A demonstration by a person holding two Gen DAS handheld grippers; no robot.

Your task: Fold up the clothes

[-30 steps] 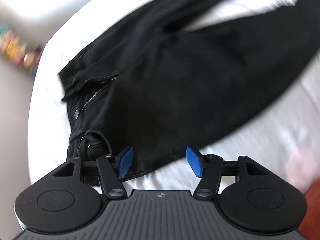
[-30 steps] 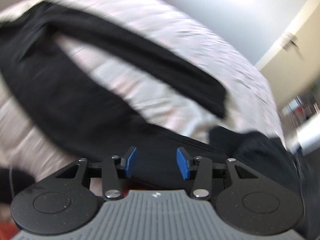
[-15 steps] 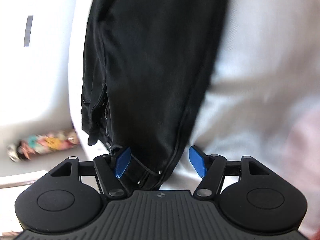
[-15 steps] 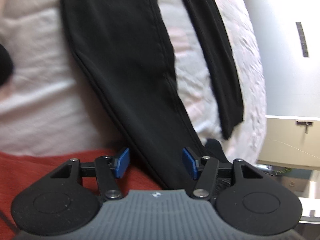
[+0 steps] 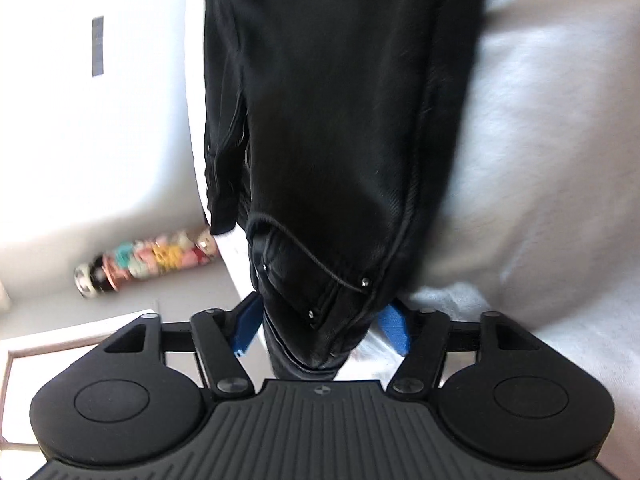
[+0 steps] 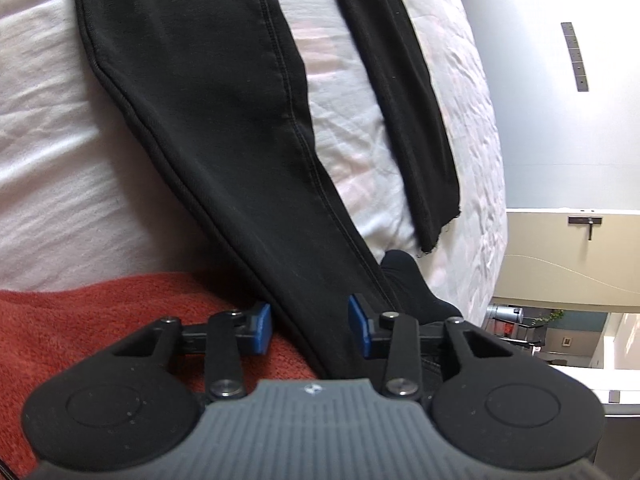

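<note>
On the bed: black jeans (image 5: 328,140) lie stretched across the white bedding (image 5: 552,160).
Left gripper (image 5: 320,326): my jaws have just been closing around the bunched waistband corner; pads look pressed against it.
Right gripper (image 6: 309,330): my jaws have just been closing; one trouser leg (image 6: 224,128) runs between them, gaps showing at both pads.
Writing: I can read none.

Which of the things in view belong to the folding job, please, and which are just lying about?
Part of the job:
black jeans
left claw
right claw
white bed

Just lying about:
orange blanket
colourful clutter on the floor
</note>
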